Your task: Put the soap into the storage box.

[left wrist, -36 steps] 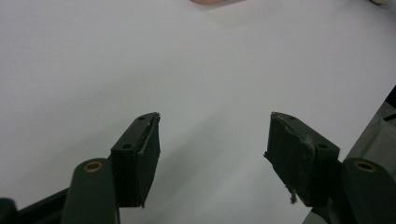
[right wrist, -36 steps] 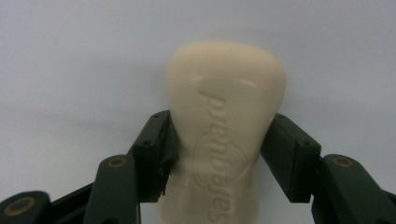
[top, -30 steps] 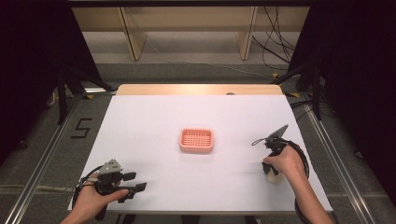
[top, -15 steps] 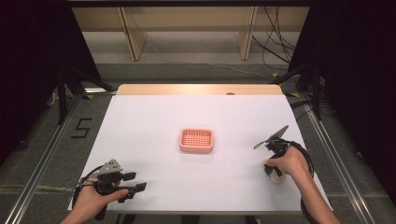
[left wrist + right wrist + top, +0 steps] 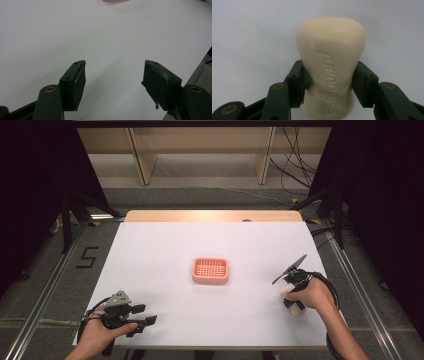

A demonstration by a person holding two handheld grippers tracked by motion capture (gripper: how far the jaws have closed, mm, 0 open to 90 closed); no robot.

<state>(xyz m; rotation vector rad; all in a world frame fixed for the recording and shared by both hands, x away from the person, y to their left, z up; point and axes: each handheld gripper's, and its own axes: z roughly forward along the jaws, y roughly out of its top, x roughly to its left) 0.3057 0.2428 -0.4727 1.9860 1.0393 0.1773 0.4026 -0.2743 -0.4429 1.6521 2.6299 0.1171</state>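
On white table (image 5: 210, 320), pink tray (image 5: 210, 270).

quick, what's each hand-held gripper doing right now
Left hand-held gripper: open, holding nothing.
Right hand-held gripper: closed on the cream soap bar.

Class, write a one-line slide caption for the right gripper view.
Right tongs shut on a cream soap bar above the white table.

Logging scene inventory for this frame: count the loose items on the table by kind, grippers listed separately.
Pink slotted soap dish: 1, at the middle of the white table
Cream soap bar: 1, clamped between the right gripper's jaws
Handheld grippers: 2, counting the left gripper, jaws apart with nothing between them
Total: 2 items, 2 grippers
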